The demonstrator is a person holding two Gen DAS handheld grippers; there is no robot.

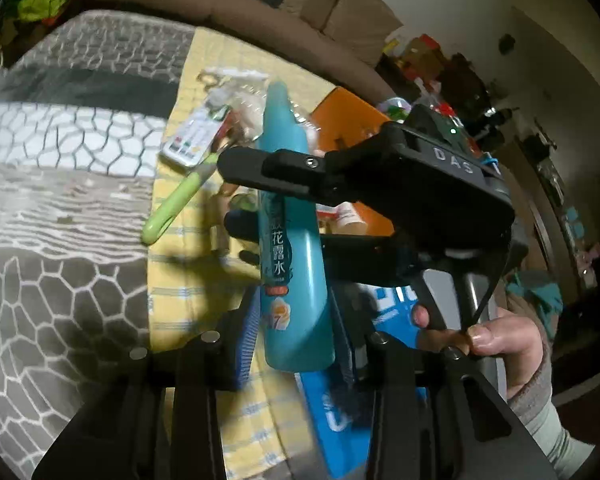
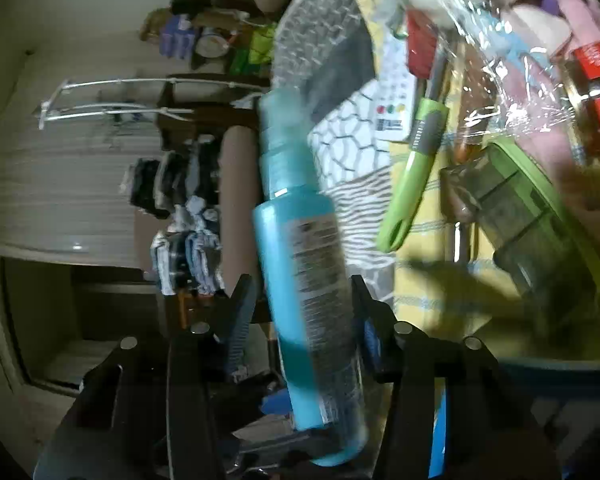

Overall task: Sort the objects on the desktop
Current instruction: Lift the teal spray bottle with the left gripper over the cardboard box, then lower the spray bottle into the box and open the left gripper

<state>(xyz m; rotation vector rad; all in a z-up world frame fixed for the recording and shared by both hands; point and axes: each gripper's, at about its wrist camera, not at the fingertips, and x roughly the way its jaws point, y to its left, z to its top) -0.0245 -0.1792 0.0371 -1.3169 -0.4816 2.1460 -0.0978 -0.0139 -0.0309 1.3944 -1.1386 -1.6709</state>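
Observation:
A teal bottle (image 1: 292,240) with dark lettering hangs above a yellow checked cloth (image 1: 184,280). My left gripper (image 1: 294,308) is shut on its lower end, a blue pad against each side. My right gripper (image 1: 230,192), held by a hand (image 1: 504,344), reaches in from the right. It has one finger in front of the bottle's middle and one behind. In the right wrist view the bottle (image 2: 304,272) stands between the right gripper's (image 2: 300,284) fingers. The left pad there stays slightly off the bottle, so that gripper is open around it.
On the cloth lie a green-handled tool (image 1: 172,204), a white remote (image 1: 188,140), an orange box (image 1: 348,120) and a blue box (image 1: 340,412). A green-lidded clear container (image 2: 532,224), a crinkled plastic bag (image 2: 500,60) and red boxes (image 2: 596,52) crowd the right. Grey patterned bedding (image 1: 60,260) lies left.

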